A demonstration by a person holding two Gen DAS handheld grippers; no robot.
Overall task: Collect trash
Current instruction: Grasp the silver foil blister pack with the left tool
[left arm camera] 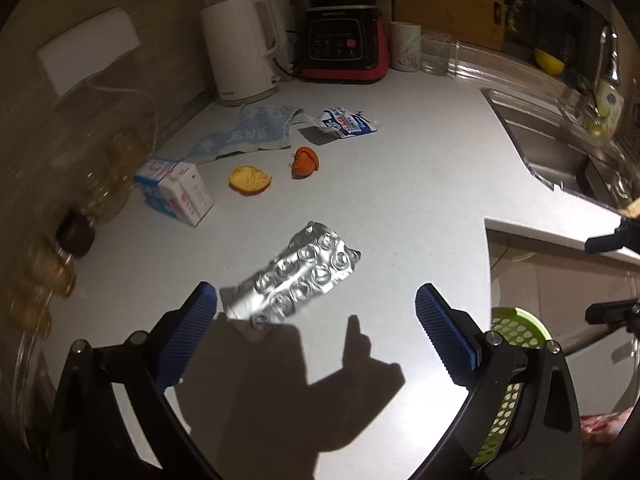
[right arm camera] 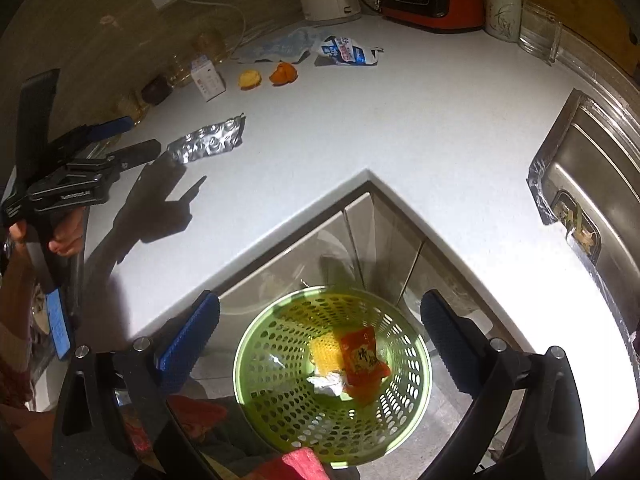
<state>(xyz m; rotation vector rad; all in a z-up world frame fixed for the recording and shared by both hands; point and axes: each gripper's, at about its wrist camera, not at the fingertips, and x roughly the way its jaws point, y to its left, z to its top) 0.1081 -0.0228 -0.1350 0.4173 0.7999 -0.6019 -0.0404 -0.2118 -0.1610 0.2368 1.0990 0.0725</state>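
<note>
A silver blister pack [left arm camera: 294,278] lies on the white counter [left arm camera: 400,184], just ahead of my left gripper [left arm camera: 316,332], which is open with nothing between its fingers. Farther back lie two pieces of orange peel [left arm camera: 250,179], a small white and blue carton [left arm camera: 176,192], a torn blue and white wrapper [left arm camera: 348,122] and a crumpled blue bag [left arm camera: 244,132]. My right gripper [right arm camera: 320,336] hangs open and empty over the green perforated basket [right arm camera: 280,400] on the floor. In the basket lie a red snack wrapper [right arm camera: 364,360], a yellow piece and crumpled white paper.
A white kettle [left arm camera: 244,48], a red and black blender [left arm camera: 344,40], a mug [left arm camera: 405,46] and a glass jar [left arm camera: 438,52] stand along the back wall. Glass bottles [left arm camera: 108,176] line the left wall. A steel sink [right arm camera: 592,184] lies at the right. The counter has an inner corner [right arm camera: 368,174] above grey cabinet doors.
</note>
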